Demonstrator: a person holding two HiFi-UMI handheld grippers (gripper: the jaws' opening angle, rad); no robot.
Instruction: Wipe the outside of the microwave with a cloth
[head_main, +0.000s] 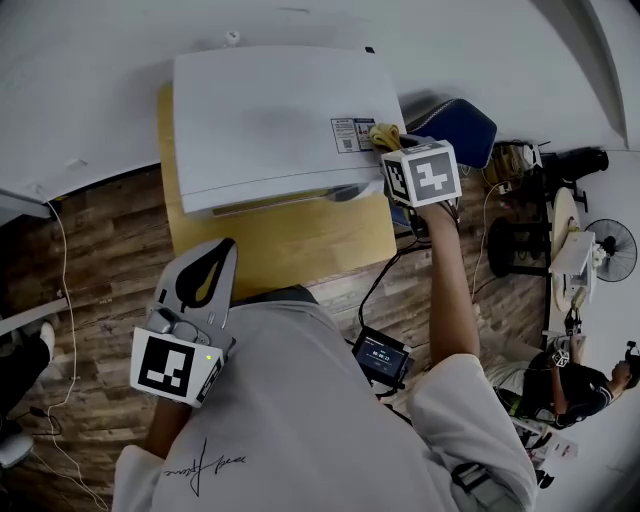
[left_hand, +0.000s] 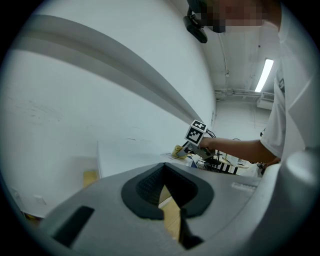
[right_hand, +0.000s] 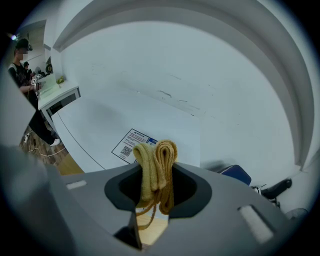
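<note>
**Cloth held at the microwave's label corner**

The left gripper (head_main: 222, 256) hangs low by the person's shirt (head_main: 300, 420), its jaws drawn together with nothing between them. A script print (head_main: 205, 462) on the shirt is not legible. The right gripper (head_main: 392, 146) is out at arm's length, jaws clamped on a folded yellow cloth (right_hand: 157, 161) that bulges above them. The cloth sits at the right edge of the white microwave's (head_main: 265, 120) top, just beside a label (right_hand: 134, 145). The label bears a QR code and a blue strip, and its text is too small to read. The microwave stands on a wooden table (head_main: 290, 245). A small screen (head_main: 381, 355) lies on the floor below the right arm.
</note>
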